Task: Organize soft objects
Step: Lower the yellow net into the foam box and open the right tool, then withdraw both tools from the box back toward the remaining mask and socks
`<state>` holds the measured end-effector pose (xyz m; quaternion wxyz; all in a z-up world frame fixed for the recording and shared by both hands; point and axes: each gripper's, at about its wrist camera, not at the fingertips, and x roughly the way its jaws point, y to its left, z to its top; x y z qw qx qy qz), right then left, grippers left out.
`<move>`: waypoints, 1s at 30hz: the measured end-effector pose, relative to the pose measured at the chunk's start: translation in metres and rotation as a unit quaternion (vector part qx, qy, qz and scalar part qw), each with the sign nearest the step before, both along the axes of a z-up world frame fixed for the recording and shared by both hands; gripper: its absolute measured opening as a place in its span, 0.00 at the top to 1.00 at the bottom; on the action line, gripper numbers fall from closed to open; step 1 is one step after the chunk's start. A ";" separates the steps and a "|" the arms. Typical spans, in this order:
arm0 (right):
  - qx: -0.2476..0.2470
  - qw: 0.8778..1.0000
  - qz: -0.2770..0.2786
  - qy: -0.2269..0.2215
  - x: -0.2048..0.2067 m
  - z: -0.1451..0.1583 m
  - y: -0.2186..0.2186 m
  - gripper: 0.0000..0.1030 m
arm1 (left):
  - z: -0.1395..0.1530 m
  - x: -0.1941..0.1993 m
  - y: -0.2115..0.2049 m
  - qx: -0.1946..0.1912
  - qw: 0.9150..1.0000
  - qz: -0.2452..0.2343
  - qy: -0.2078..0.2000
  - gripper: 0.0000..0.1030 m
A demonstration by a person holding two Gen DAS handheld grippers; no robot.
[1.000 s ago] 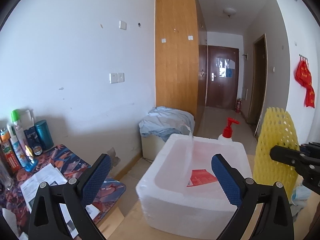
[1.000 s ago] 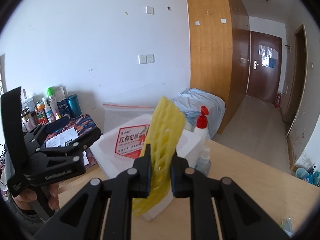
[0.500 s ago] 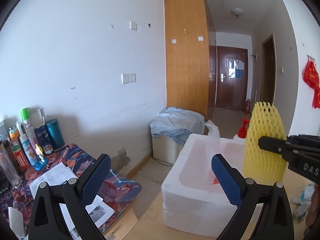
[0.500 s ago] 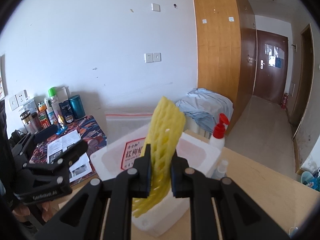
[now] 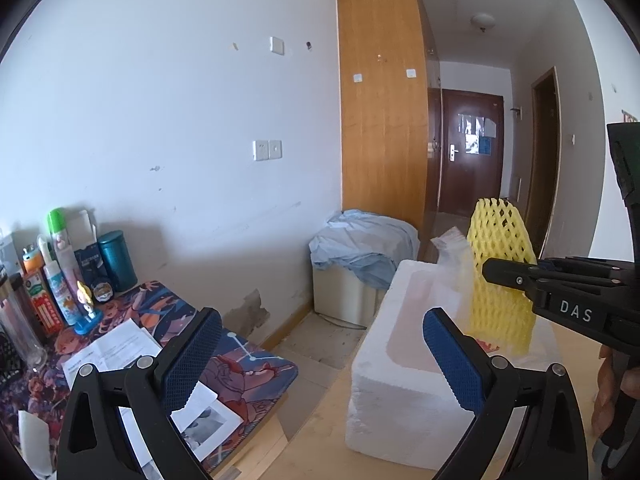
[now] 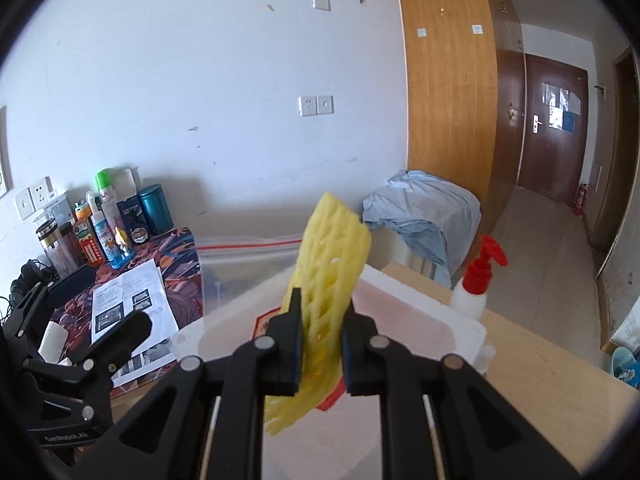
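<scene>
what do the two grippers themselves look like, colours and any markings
The left gripper has black plastic arms with silver screws and blue textured pads on its fingers. The right gripper is black too, with silver screws; its pads look dark. Seen from the left wrist view, its side carries white letters "DAS". No cables or sleeves show.

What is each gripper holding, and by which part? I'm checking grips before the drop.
The right gripper pinches the yellow foam net across its lower middle, flattening it. The left gripper is open and holds nothing.

"DAS" on right gripper point(image 5: 576, 312)
</scene>
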<state>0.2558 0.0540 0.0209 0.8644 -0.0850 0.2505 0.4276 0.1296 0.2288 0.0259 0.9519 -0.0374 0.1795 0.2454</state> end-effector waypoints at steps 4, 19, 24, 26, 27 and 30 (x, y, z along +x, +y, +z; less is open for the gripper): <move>-0.001 1.000 -0.001 0.000 0.003 -0.001 0.002 0.82 | -0.003 0.000 0.003 -0.001 1.000 0.002 0.004 0.02; -0.008 1.000 -0.020 -0.013 0.007 0.001 -0.002 0.19 | -0.006 0.001 0.011 -0.011 1.000 0.002 0.004 0.02; 0.009 1.000 -0.026 -0.011 0.008 0.010 -0.011 0.18 | -0.007 0.000 0.012 -0.012 1.000 0.001 0.004 0.02; 0.011 1.000 -0.026 -0.005 0.008 0.010 -0.012 0.18 | -0.007 0.001 0.012 -0.013 1.000 -0.001 0.004 0.02; 0.012 1.000 -0.027 -0.005 0.007 0.010 -0.013 0.18 | -0.007 0.000 0.012 -0.013 1.000 -0.002 0.004 0.02; 0.011 0.999 -0.030 -0.005 0.004 0.011 -0.014 0.18 | -0.007 -0.001 0.011 -0.014 1.000 -0.004 0.002 0.02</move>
